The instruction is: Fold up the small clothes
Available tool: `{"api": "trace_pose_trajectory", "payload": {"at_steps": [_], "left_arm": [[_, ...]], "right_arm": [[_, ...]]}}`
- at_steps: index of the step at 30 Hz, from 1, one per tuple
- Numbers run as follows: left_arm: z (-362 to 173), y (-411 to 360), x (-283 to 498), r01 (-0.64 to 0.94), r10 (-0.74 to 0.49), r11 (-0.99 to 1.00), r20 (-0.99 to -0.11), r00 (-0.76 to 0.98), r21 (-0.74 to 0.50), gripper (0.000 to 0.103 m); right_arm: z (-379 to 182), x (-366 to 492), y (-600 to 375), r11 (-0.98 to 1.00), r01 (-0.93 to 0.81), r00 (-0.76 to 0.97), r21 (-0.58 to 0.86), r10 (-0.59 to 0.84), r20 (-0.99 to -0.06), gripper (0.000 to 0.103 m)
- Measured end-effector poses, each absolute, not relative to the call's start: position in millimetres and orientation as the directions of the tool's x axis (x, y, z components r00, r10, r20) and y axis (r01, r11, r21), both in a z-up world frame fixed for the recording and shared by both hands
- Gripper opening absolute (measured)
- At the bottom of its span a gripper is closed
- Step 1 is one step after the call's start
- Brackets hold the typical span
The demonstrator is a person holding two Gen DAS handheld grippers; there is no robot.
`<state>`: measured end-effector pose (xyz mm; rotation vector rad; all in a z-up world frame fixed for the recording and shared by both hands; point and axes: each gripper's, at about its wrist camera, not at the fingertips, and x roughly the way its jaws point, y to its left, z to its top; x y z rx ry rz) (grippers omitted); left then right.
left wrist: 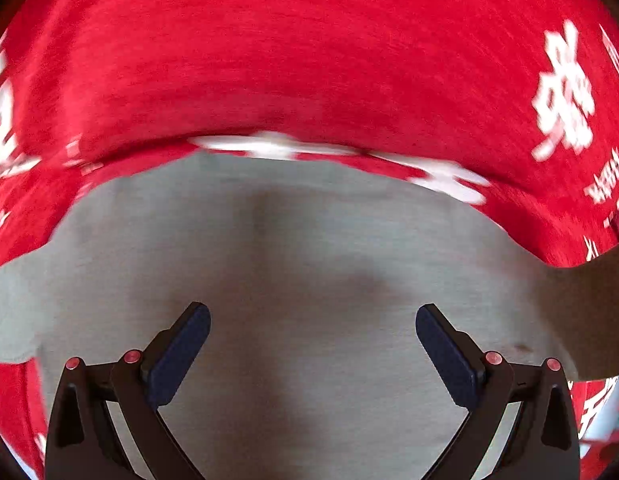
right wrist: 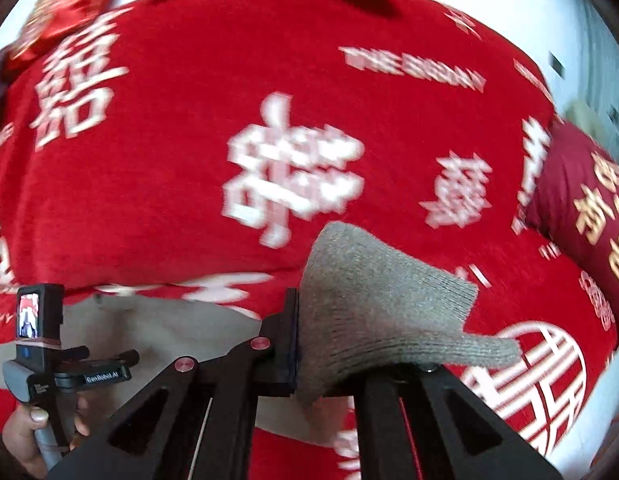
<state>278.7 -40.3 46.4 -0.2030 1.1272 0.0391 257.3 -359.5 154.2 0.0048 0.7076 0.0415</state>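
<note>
Right gripper (right wrist: pixel 297 332) clamped on grey knit garment (right wrist: pixel 373 304) corner, lifted off red printed cloth (right wrist: pixel 189 184); left gripper (left wrist: pixel 312 354) wide open, empty, hovering directly above the garment's flat part.

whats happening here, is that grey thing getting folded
A person is working a grey knit garment on a red patterned cloth with two handheld grippers. The right gripper is clamped on a bunched part of it, lifted off the cloth. The left gripper hangs open over the flat part, holding nothing.
</note>
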Motion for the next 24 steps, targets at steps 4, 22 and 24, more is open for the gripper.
{"api": "trace_pose_trajectory", "payload": {"at_steps": [4, 22, 24], "left_arm": [[50, 28, 258, -0.216, -0.054, 0.962, -0.892, 0.449, -0.167, 0.103], [9, 198, 158, -0.462, -0.029, 0.852, -0.902, 0.43, -0.247, 0.103], [8, 200, 154, -0.468, -0.032, 0.846, -0.901, 0.432, -0.254, 0.103]], "right_arm": [[149, 266, -276, 0.99, -0.137, 0.753, -0.03, 0.085, -0.653, 0.007], [-10, 257, -12, 0.859, -0.437, 0.557, -0.266, 0.027, -0.83, 0.007], [-17, 256, -7, 0.852, -0.451, 0.539, -0.267, 0.021, -0.842, 0.011]]}}
